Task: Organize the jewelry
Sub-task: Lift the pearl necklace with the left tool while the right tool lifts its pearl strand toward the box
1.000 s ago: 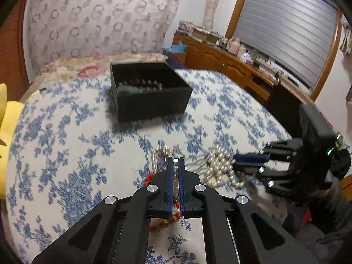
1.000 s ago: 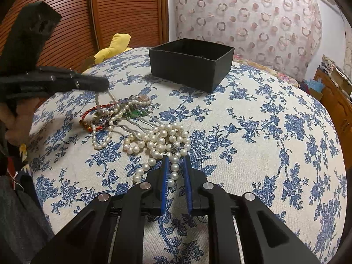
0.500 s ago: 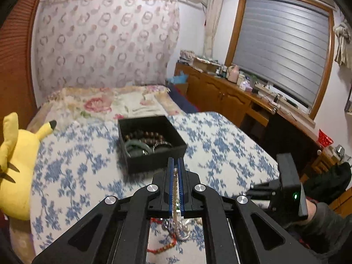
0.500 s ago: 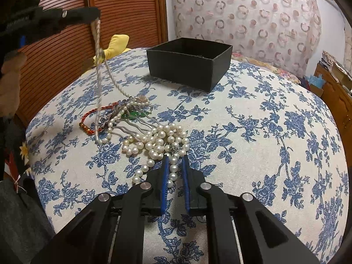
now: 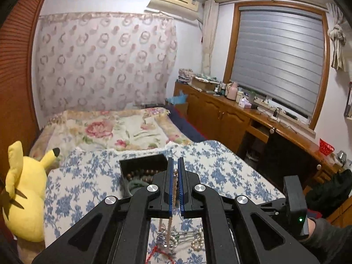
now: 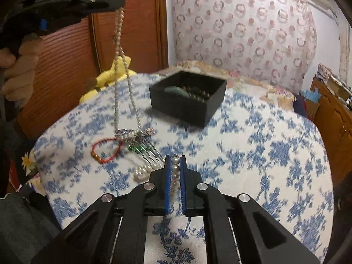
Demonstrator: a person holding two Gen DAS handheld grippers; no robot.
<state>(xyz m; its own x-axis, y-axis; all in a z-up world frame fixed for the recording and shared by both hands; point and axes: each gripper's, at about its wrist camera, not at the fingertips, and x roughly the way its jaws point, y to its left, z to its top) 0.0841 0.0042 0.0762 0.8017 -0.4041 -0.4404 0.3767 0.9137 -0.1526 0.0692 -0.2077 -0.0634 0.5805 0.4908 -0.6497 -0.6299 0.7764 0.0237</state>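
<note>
My left gripper (image 5: 175, 165) is shut on a thin bead necklace (image 5: 175, 183), held high above the blue-flowered cloth. In the right wrist view that necklace (image 6: 120, 50) hangs from the left gripper (image 6: 120, 3) down to a tangle of jewelry (image 6: 134, 133). My right gripper (image 6: 175, 160) is shut on a big-pearl strand (image 6: 175, 169), lifted off the cloth. A red cord bracelet (image 6: 105, 149) and green-beaded wires (image 6: 137, 148) lie beside the tangle. The black box (image 6: 189, 100) holds dark beads and a green bangle; it also shows in the left wrist view (image 5: 143, 167).
A yellow plush toy (image 5: 24, 189) sits at the left edge of the cloth. A floral quilt (image 5: 114, 129) lies beyond the box. A wooden cabinet (image 5: 242, 118) with clutter runs along the right wall. My right gripper's body (image 5: 294, 209) shows low right in the left wrist view.
My left gripper has risen higher, pulling the thin necklace taut out of the pile. My right gripper has closed on the pearl strand and lifted it off the cloth.
</note>
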